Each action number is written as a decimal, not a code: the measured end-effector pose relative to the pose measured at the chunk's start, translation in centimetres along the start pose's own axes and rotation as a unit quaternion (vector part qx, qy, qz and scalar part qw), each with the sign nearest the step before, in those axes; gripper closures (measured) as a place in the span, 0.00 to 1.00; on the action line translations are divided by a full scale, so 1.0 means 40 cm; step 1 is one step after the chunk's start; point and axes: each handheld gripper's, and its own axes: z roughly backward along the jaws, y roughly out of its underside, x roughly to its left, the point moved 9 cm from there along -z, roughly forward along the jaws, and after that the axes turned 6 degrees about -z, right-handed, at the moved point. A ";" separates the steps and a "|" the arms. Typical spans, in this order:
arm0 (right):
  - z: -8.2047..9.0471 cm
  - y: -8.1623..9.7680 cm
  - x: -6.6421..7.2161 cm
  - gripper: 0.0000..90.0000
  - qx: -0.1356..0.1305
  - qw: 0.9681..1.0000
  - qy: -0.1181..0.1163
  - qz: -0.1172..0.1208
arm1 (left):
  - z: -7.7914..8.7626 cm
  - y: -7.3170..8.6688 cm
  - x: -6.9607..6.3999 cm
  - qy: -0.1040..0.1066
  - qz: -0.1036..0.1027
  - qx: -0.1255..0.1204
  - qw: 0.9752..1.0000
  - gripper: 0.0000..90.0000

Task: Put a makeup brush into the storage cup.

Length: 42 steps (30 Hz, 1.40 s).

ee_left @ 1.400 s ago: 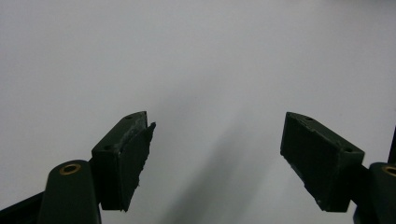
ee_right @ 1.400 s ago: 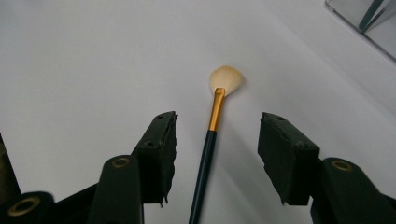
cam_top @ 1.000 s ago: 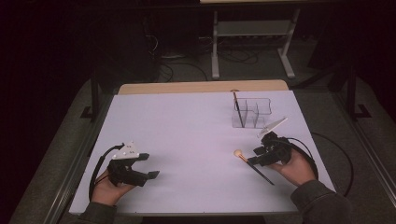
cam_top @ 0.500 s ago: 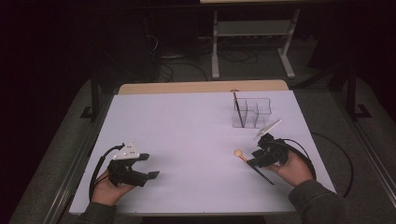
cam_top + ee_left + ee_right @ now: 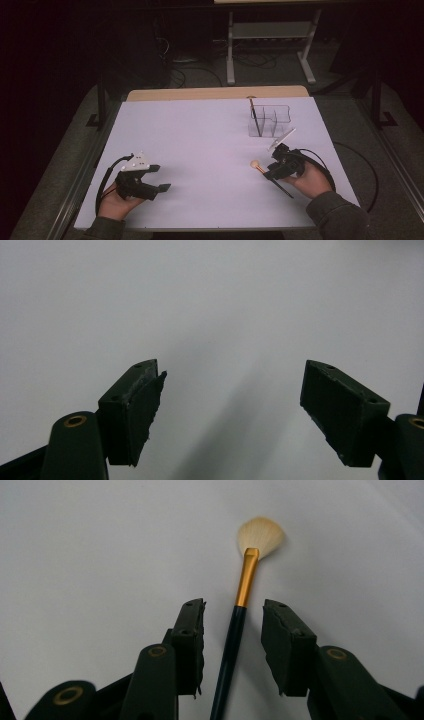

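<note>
High view
Table: white top (image 5: 210, 145), wood strip along its far edge.
Brush: lies flat on the table (image 5: 270, 176) at the near right, long axis slanting, pale head toward far-left, dark handle end toward near-right.
Right gripper: over the brush's middle (image 5: 272, 170), held by the right hand (image 5: 310, 177), forearm coming in from the bottom right, jaws pointing left and slightly away.
Left gripper: near left of the table (image 5: 157, 181), held by the left hand (image 5: 117, 200), jaws pointing right, spread, well apart from the brush.
Organizer: clear, compartmented (image 5: 270, 120), far right, a second dark brush (image 5: 254, 116) standing tilted in its left compartment.

Left gripper view
Jaws: wide apart, bare white table between them.

Right gripper view
Brush: handle runs up between the jaws (image 5: 235, 630), gold ferrule and fan-shaped pale bristles pointing away past the tips.
Jaws: spread, one on each side of the handle, a gap on both sides, not pinching it.
</note>
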 end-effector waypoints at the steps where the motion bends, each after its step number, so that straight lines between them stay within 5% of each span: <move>1: -0.001 0.000 0.000 0.68 0.001 1.000 0.000 0.000 | 0.000 0.000 0.000 0.000 0.000 0.000 1.000 0.26; 42: -0.032 0.012 -0.009 0.80 0.032 0.999 0.008 -0.005 | 0.000 0.000 0.001 0.002 -0.008 0.005 1.000 0.26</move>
